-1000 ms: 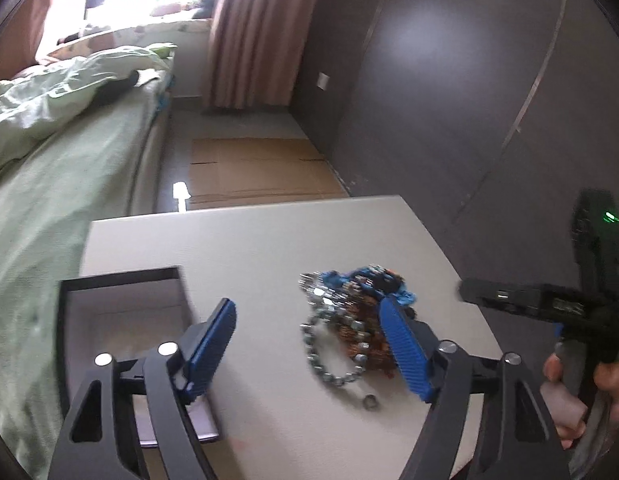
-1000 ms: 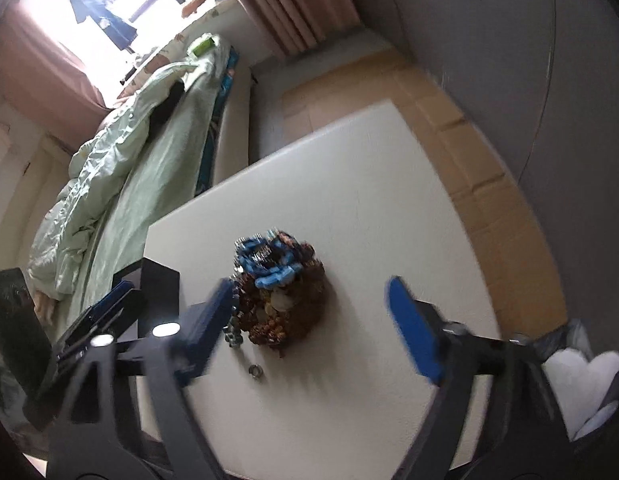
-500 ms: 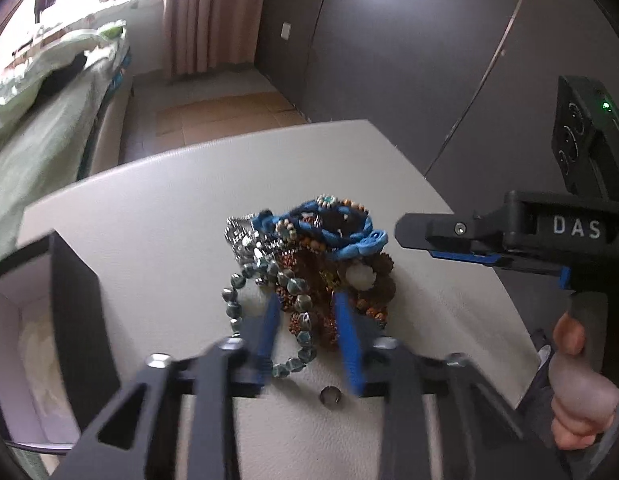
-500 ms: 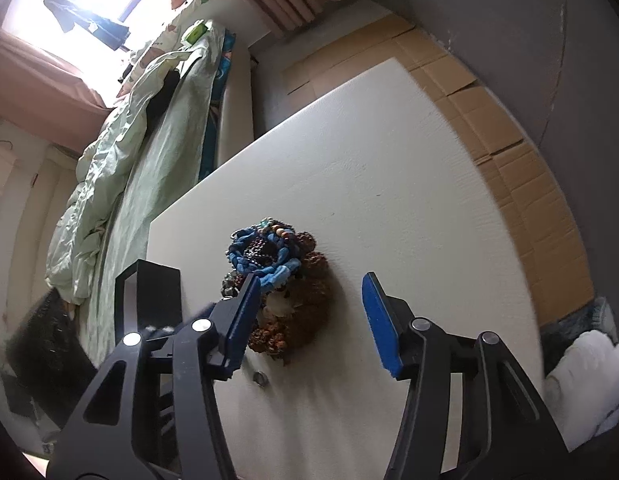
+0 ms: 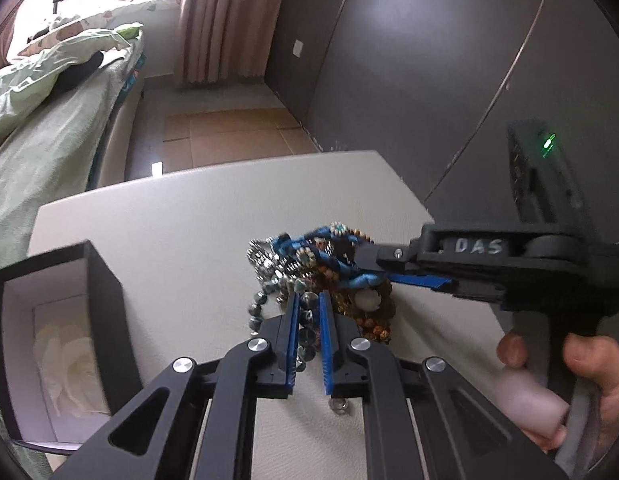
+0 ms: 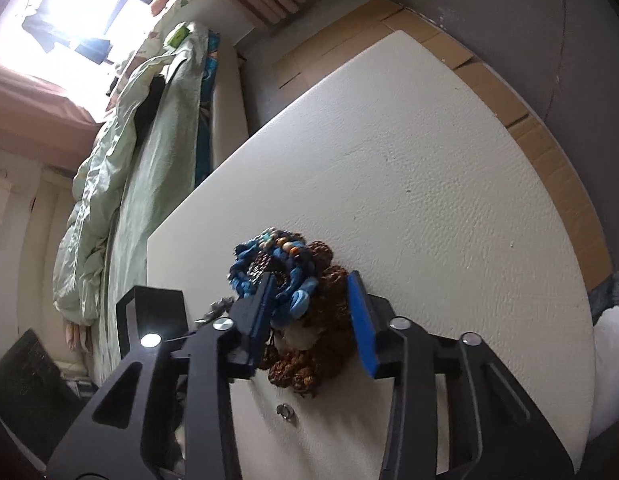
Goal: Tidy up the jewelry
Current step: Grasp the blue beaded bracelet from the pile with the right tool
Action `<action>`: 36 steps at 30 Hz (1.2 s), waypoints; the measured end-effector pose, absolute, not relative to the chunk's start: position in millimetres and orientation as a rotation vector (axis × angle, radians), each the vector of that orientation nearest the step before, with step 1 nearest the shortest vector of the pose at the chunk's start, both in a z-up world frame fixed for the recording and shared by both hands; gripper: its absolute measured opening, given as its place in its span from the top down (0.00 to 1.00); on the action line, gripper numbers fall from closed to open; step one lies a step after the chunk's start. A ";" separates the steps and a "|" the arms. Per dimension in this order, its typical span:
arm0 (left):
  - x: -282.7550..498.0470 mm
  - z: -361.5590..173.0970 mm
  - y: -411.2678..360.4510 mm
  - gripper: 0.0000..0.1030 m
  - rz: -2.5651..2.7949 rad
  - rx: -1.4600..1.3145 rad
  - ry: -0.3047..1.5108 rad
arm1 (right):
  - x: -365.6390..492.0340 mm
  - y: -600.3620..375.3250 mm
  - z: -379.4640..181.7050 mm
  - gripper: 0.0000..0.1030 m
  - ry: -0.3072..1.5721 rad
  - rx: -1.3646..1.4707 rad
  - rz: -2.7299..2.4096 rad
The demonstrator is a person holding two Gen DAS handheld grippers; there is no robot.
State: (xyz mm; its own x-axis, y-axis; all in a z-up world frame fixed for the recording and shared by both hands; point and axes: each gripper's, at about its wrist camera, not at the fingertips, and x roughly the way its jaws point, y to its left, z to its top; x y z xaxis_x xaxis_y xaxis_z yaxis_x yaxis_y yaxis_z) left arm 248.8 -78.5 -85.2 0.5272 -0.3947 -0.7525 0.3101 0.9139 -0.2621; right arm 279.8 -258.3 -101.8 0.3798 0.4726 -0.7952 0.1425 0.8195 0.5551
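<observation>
Left gripper (image 5: 308, 300) pinching a grey bead strand (image 5: 305, 322) at the near edge of the jewelry pile (image 5: 329, 272) lying mid-table (image 5: 189, 232), right gripper (image 6: 313, 292) straddling the pile with fingers apart, strand partly hiding between the pads, open box (image 5: 61, 320) sitting left.

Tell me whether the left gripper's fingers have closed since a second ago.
Yes. The left gripper has closed from wide open to a narrow gap around the grey bead strand in the jewelry pile.
</observation>
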 end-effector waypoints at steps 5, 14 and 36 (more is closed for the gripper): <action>246.1 -71.7 -63.3 0.92 -0.404 -0.123 0.895 | 274.9 -256.4 -92.3 0.71 1.171 0.585 0.208; 236.0 -54.9 -47.7 0.92 -0.388 -0.153 0.856 | 267.2 -255.5 -81.3 0.70 1.147 0.612 0.183; 233.3 -36.3 -15.8 0.92 -0.366 -0.209 0.805 | 263.7 -238.4 -67.0 0.89 1.059 0.638 0.238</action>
